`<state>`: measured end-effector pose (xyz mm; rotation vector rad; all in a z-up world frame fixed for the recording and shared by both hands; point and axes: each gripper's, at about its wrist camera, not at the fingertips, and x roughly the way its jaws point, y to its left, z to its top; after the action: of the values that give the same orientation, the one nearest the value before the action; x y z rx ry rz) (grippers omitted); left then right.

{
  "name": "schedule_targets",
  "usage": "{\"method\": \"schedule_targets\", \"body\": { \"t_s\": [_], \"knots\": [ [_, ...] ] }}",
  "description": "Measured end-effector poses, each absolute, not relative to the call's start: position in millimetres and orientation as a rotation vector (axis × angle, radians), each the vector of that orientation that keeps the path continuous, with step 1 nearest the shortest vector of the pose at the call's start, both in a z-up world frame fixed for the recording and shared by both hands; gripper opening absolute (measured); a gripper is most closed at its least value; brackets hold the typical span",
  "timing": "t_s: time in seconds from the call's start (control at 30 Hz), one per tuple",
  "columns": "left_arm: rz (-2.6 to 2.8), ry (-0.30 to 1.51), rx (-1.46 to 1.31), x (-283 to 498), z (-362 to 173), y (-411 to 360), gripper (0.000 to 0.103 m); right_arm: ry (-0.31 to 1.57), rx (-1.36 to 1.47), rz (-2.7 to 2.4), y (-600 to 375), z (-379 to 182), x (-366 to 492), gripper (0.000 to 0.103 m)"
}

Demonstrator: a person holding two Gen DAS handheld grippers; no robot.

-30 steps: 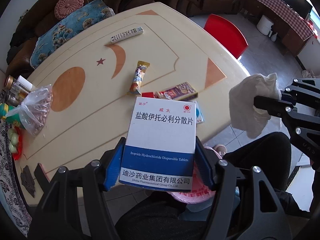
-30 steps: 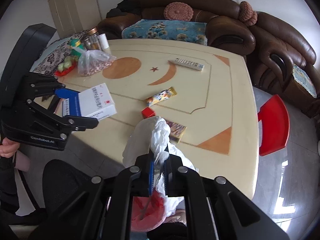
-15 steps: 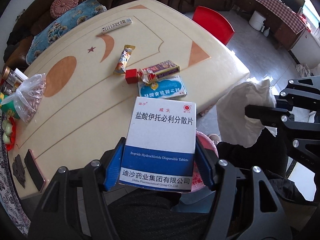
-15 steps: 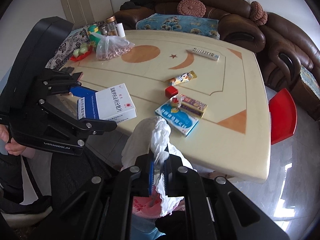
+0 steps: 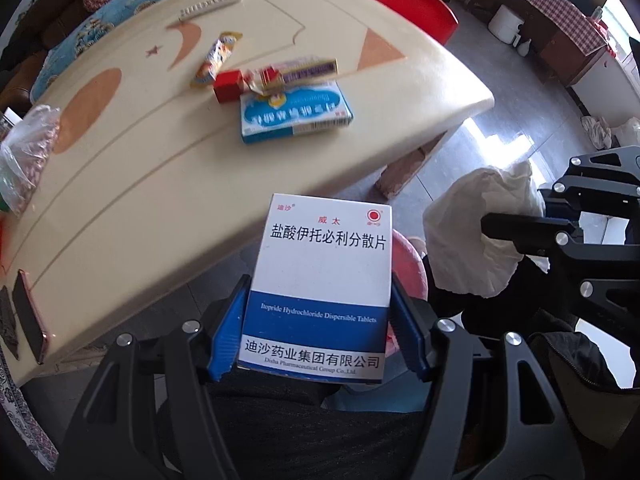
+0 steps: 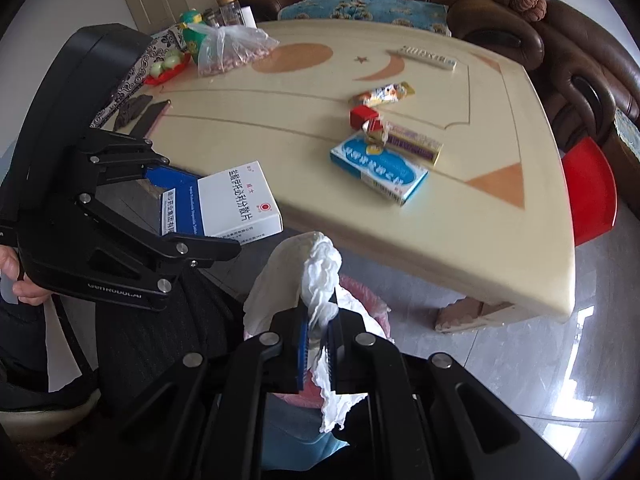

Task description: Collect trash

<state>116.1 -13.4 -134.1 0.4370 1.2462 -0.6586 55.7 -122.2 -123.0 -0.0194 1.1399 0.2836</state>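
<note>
My left gripper is shut on a white and blue medicine box, held upright past the table's near edge. The right wrist view shows the same medicine box in that gripper at left. My right gripper is shut on a crumpled white tissue, which hangs out on both sides of the pads. Under both grippers a bin with a pink liner shows partly, half hidden by the box and tissue. On the table lie a blue-white box, a small red box, a purple packet and a snack wrapper.
The cream table also carries a remote, a bag of nuts, jars and a phone. A red stool stands at its right side. Brown sofas line the back. A person's dark-clothed legs are below the grippers.
Both grippers have dropped and drawn back from above the table to beyond its near edge, above the bin. Each still grips its item as before.
</note>
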Motion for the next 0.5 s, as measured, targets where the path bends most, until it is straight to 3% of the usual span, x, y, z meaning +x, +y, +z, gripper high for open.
{"method": "schedule_targets", "body": {
  "t_s": [0.5],
  "knots": [
    [-0.708,1.440,0.402,100,-250,-9,0.064,1.306,0.066,0.273,-124,-218,53,0.008]
  ]
}}
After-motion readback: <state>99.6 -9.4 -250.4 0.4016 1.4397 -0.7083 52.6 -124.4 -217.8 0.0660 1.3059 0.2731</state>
